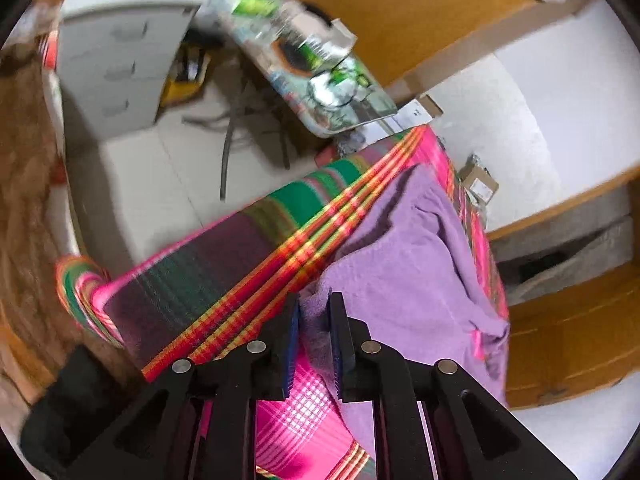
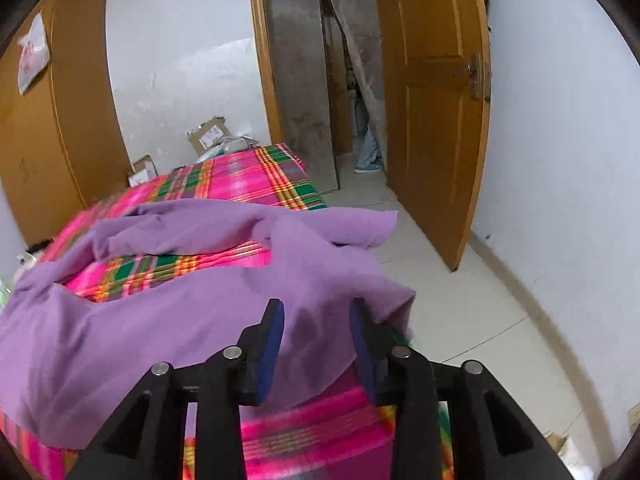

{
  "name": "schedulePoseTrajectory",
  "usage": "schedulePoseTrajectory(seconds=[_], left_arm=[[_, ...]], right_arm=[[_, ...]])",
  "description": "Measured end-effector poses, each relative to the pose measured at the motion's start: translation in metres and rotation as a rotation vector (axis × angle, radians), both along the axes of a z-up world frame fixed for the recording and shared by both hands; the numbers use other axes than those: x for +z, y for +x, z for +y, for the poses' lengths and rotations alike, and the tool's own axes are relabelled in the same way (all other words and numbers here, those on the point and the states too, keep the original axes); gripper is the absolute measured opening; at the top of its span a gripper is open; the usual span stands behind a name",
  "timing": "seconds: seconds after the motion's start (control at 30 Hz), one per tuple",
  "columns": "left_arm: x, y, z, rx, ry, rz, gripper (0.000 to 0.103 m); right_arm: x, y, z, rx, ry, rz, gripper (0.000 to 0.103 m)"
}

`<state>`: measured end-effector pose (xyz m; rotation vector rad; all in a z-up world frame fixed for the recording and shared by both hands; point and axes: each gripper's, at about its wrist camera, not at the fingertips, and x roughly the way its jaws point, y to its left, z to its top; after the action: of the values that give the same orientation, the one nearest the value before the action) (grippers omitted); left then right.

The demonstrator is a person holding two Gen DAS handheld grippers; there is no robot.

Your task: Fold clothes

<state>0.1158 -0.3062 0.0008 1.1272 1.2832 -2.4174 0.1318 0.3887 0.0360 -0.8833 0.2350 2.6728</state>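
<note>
The left tongs [image 1: 314, 316] pinch a bunched edge of the purple garment [image 1: 404, 264] between nearly closed pads. The right tongs [image 2: 316, 320] stand apart over the cloth's near corner, pads not pressing on it. Beyond them the garment lies crumpled across the plaid bed cover [image 2: 256, 176], one part trailing off the bed's edge. No neat fold shows; folding looks barely begun.

The left gripper [image 1: 314, 312] is showing black plastic arms with dark blue pads and round silver screws near the bottom middle. The right gripper [image 2: 316, 316] is looking the same: black arms, blue pads, shiny silver screws.
</note>
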Motion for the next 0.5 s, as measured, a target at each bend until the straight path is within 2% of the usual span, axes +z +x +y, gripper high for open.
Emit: schedulePoseTrajectory(seconds=[0.1,0.23,0.3,0.5], left_arm=[[0.014,0.001,0.01,-0.018,-0.026,0.028,0.013],[0.024,0.0,0.025,-0.046,-0.076,0.037,0.013],[0.026,-0.006,0.037,-0.087,-0.081,0.039,0.017],[0.032,-0.025,0.077,-0.218,-0.079,0.06,0.018]], right_arm=[[0.0,-0.01,0.007,-0.037,0.071,-0.019,0.035],[-0.005,-0.006,0.016,-0.057,0.06,-0.014,0.039],[-0.01,-0.013,0.022,-0.049,0.04,-0.038,0.039],[-0.024,-0.028,0.037,0.003,-0.069,-0.068,0.039]])
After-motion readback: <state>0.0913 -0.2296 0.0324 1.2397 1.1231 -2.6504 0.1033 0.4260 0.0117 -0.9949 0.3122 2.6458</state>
